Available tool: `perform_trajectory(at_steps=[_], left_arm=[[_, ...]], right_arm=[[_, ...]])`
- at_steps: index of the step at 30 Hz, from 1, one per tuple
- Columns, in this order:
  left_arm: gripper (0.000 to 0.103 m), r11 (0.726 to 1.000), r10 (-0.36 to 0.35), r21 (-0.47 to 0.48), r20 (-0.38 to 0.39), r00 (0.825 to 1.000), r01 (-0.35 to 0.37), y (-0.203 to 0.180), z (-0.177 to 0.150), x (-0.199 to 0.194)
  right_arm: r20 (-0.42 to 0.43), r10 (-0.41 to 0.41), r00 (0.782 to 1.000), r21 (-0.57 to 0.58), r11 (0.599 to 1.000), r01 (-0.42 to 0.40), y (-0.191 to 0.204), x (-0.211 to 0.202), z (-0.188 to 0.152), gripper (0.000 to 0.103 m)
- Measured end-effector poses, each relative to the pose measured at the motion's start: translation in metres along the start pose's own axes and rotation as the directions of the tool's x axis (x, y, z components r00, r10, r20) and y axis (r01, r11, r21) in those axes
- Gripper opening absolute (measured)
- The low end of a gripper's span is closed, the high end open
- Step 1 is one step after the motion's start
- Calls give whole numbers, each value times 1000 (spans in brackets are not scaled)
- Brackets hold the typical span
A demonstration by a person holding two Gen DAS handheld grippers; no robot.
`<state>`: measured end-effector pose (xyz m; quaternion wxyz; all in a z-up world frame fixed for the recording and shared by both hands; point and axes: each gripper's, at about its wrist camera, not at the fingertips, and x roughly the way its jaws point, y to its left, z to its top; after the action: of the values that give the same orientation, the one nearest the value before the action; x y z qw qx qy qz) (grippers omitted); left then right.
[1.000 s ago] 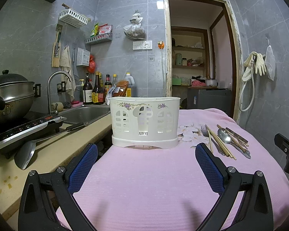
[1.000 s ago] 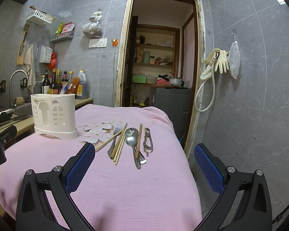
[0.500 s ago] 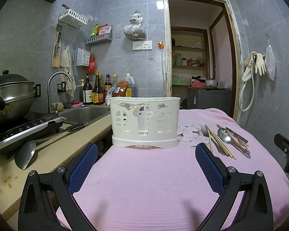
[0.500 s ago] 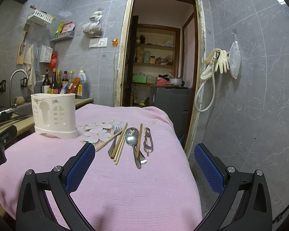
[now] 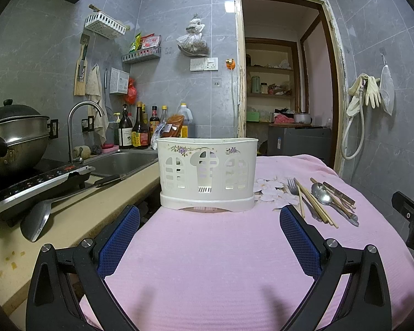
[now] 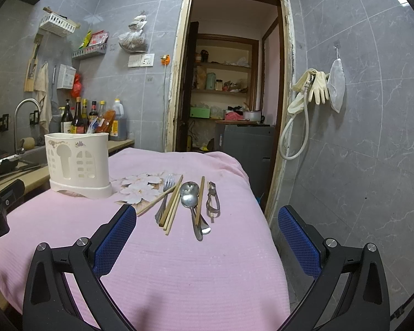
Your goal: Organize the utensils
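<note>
- The pink cloth (image 5: pixel 207 262) covers the whole work surface and drapes over its far edge; a white flower print (image 6: pixel 140 187) lies on it between the holder and the cutlery.
- To the left runs the beige counter (image 5: pixel 77 220), carrying a steel sink (image 5: pixel 121 162) with a curved tap (image 5: pixel 80 115), an induction cooker (image 5: pixel 38 184) with a lidded steel pot (image 5: pixel 13 135) on it, and a metal spatula (image 5: pixel 38 218) lying flat on the counter in front of the cooker.
- The left gripper (image 5: pixel 207 237) hangs low over the near part of the cloth, its blue-padded fingers (image 5: pixel 118 242) spread wide with nothing between them — it faces the holder squarely.
- The right gripper (image 6: pixel 207 237) is likewise spread wide and empty, aimed at the loose cutlery, its pads (image 6: pixel 298 242) well short of it.
- The white utensil holder (image 5: pixel 207 176) stands upright on the cloth near the counter side, with arched cut-outs in its front; its inside cannot be seen.
- The utensils lie flat in a loose row to the right of the holder: wooden chopsticks (image 6: pixel 172 204), one stick angled away toward the flower print, beside a fork (image 6: pixel 165 193), then two spoons (image 6: pixel 190 201) with a further chopstick across them.
- Farthest right lies a small metal peeler-like tool (image 6: pixel 212 201), just beside the spoons.
</note>
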<state>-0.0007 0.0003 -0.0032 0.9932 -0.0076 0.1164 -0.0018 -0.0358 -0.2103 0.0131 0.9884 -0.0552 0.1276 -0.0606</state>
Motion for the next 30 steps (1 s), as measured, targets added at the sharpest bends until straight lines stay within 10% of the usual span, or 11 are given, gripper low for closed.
perform_trajectory(at_steps=[16,30], left_arm=[[100,989,-140,56,100,985,135,-22,57,20],[97,910,-363,123,-225,904,396,-95,89,118]], right_arm=[[70,28,997,-19,999,-26,-32,25,39,103],[-97,141,985,-31,989,-145,-88,129,74,103]])
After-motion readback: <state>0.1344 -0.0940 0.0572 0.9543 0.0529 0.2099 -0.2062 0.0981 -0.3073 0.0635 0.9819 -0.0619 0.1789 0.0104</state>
